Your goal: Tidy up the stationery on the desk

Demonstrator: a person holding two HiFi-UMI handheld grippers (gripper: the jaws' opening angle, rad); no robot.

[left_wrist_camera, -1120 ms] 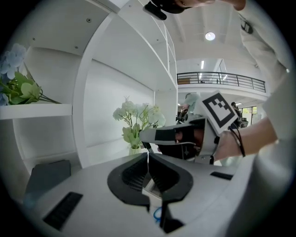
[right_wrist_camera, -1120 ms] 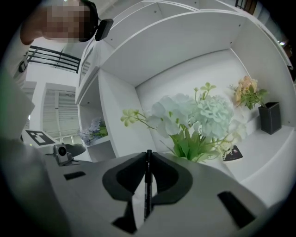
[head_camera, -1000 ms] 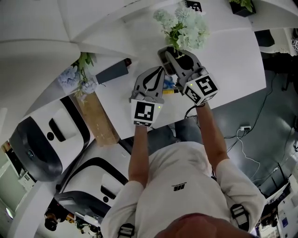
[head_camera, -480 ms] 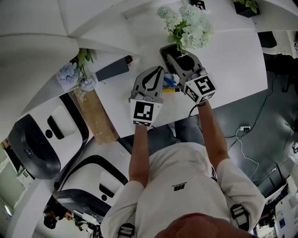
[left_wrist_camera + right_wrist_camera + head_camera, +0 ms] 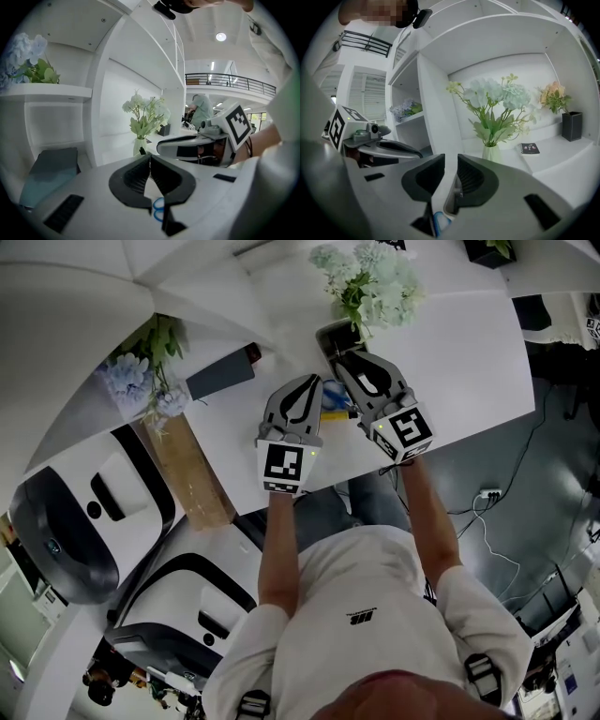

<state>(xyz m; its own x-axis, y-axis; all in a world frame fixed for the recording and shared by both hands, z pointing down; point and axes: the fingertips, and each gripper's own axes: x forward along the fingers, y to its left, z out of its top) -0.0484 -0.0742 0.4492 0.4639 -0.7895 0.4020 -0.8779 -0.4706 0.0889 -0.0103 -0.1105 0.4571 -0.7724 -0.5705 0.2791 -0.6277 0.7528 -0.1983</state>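
Observation:
Blue and yellow stationery (image 5: 334,407) lies on the white desk (image 5: 469,362) between my two grippers. In the left gripper view, blue scissor rings (image 5: 158,209) show on the desk through the gap under the jaws. My left gripper (image 5: 306,390) (image 5: 150,158) hovers just left of these items, jaws closed tip to tip with nothing between them. My right gripper (image 5: 360,367) (image 5: 450,166) sits just right of them, near a black holder (image 5: 330,337). Its jaws stand a narrow gap apart, and no object is gripped. A blue item (image 5: 440,220) shows low in that gap.
A white vase of pale flowers (image 5: 370,282) stands behind the black holder. A dark grey case (image 5: 220,378) lies left on the desk, beside blue flowers (image 5: 141,381) on a wooden stand (image 5: 192,479). A small notebook (image 5: 529,148) and a dark pot (image 5: 572,125) sit on the shelf.
My right gripper has drawn back toward me from over the black holder. The left gripper has stayed about where it was, still shut.

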